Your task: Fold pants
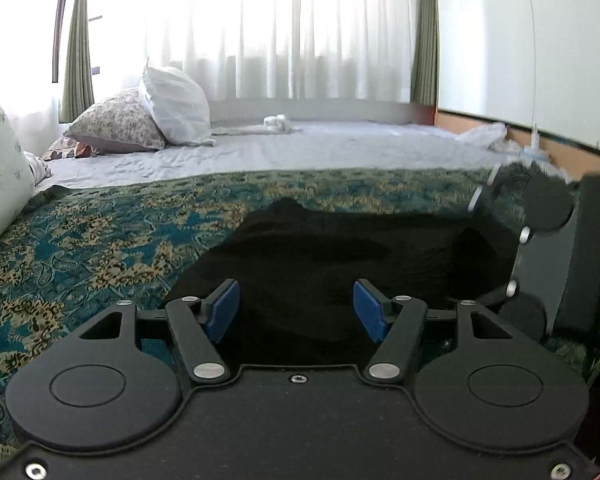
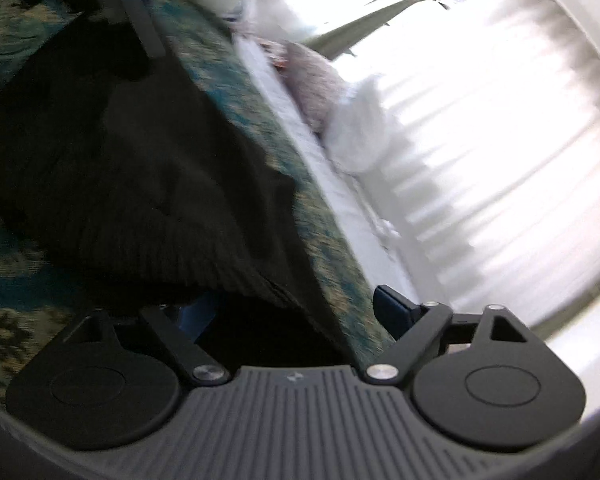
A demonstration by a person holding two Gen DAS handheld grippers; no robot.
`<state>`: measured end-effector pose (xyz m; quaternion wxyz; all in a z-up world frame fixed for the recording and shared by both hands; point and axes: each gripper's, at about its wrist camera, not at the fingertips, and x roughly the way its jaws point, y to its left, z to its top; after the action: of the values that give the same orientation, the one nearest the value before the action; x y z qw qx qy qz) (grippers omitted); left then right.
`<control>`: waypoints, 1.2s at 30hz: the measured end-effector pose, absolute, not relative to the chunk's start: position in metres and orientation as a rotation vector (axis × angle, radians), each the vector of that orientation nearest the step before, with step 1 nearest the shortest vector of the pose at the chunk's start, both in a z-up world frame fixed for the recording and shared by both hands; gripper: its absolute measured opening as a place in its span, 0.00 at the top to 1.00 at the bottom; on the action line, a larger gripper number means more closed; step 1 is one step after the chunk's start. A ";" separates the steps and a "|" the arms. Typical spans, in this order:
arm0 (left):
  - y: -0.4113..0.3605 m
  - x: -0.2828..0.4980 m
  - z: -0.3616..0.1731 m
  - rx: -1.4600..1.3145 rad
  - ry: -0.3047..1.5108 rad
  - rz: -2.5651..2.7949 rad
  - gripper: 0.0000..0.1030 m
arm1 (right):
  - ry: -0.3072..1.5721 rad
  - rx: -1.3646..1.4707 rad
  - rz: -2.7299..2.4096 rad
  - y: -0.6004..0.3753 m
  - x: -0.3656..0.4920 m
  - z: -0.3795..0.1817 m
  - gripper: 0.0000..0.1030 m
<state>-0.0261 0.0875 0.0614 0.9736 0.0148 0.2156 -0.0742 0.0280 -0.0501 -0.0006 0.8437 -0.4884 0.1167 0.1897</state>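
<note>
Black pants [image 1: 340,248] lie spread on a teal and gold patterned bedspread [image 1: 80,240]. My left gripper [image 1: 296,308] hovers open over their near part, and its blue pads [image 1: 224,312] touch nothing. In the right wrist view, which is rolled hard and blurred, the pants [image 2: 120,160] fill the left side. My right gripper [image 2: 296,312] is open at their ribbed edge. The fabric drapes over its left finger [image 2: 196,316], while the right finger [image 2: 392,312] is bare. The right tool's black housing [image 1: 548,216] shows blurred at the pants' right end.
Beyond the bedspread is a white sheet [image 1: 300,144] with a floral pillow [image 1: 116,120] and a white pillow [image 1: 176,108] at the back left. Another pillow [image 1: 0,168] leans at the far left. Bright curtains [image 1: 280,28] hang behind, and a wooden ledge [image 1: 480,124] runs along the right wall.
</note>
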 end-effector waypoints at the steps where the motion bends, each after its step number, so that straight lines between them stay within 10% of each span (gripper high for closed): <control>1: 0.090 -0.025 0.064 0.018 0.426 -0.145 0.40 | 0.289 -0.967 0.432 -0.051 0.031 0.004 0.55; 4: 0.101 -0.024 0.074 -0.017 0.387 -0.124 0.40 | 0.335 -0.710 0.421 -0.062 0.048 0.030 0.82; 9: 0.118 -0.014 0.083 -0.073 0.354 -0.101 0.39 | 0.488 -0.082 0.292 -0.131 0.126 0.082 0.86; 19: 0.087 0.024 0.039 0.007 0.473 -0.134 0.39 | 0.628 0.477 0.124 -0.267 0.172 0.050 0.19; 28: 0.072 0.038 0.015 0.009 0.538 -0.124 0.42 | 0.623 0.041 0.103 -0.233 0.106 0.042 0.18; 36: 0.072 0.036 0.018 0.024 0.541 -0.105 0.42 | 0.655 0.328 -0.144 -0.237 0.136 0.018 0.60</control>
<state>0.0362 0.0716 0.0184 0.9622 0.0119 0.2671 -0.0516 0.1365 -0.2371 0.0180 0.9311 0.1602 0.3199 -0.0704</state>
